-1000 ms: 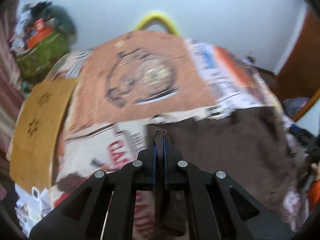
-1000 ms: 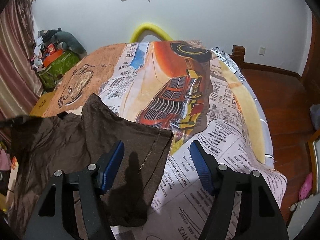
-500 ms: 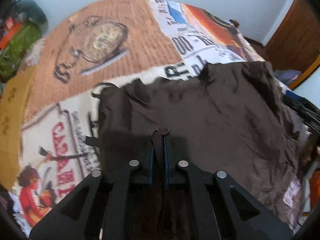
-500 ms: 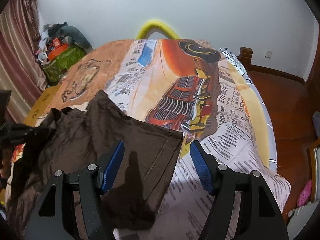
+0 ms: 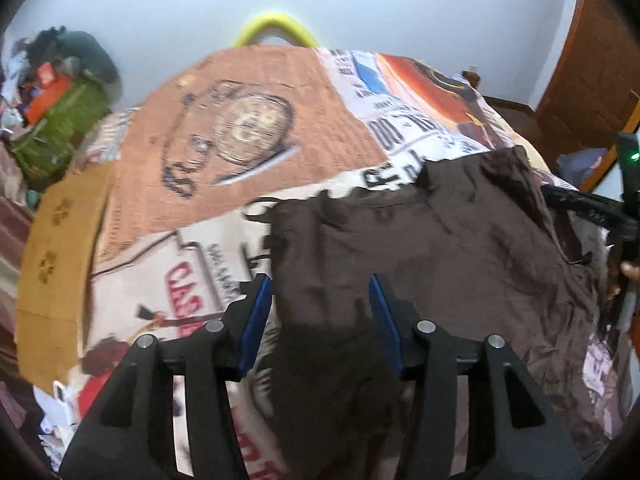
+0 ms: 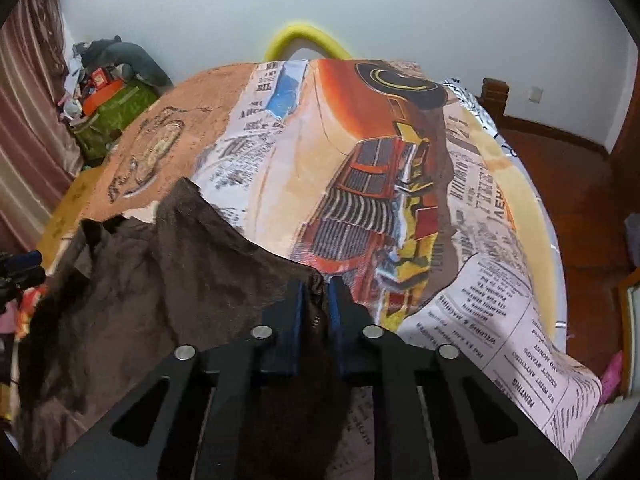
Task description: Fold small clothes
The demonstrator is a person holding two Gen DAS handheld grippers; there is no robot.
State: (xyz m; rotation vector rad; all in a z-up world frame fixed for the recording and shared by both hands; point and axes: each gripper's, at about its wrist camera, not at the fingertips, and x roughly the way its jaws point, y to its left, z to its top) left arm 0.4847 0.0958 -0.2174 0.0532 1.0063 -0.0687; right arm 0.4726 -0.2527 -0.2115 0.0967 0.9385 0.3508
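Garment: brown garment (image 5: 420, 240), spread crumpled across the near part of the bed, wrinkled, one corner raised toward the far side.
Bed: covered by a printed bedspread (image 6: 400, 184) with newspaper text, a pocket watch on an orange patch and a red car.
Left gripper (image 5: 320, 308): jaws apart, just been opening; blue pads (image 5: 256, 320) on either side of a strip of the brown cloth, not pressing on it; cloth lying loose between them.
Right gripper (image 6: 316, 304): jaws drawn nearly together, just been closing; pinching the hemmed edge of the brown garment, a small fold of cloth bunched between the blue pads.
Other view of right gripper: seen at the right edge of the left wrist view as a dark frame at the garment's far side.
Beyond the bed: yellow curved tube (image 6: 308, 40) at the far end against a pale wall; green bag (image 6: 116, 116) with clutter at the left; wooden floor (image 6: 568, 184) at the right.
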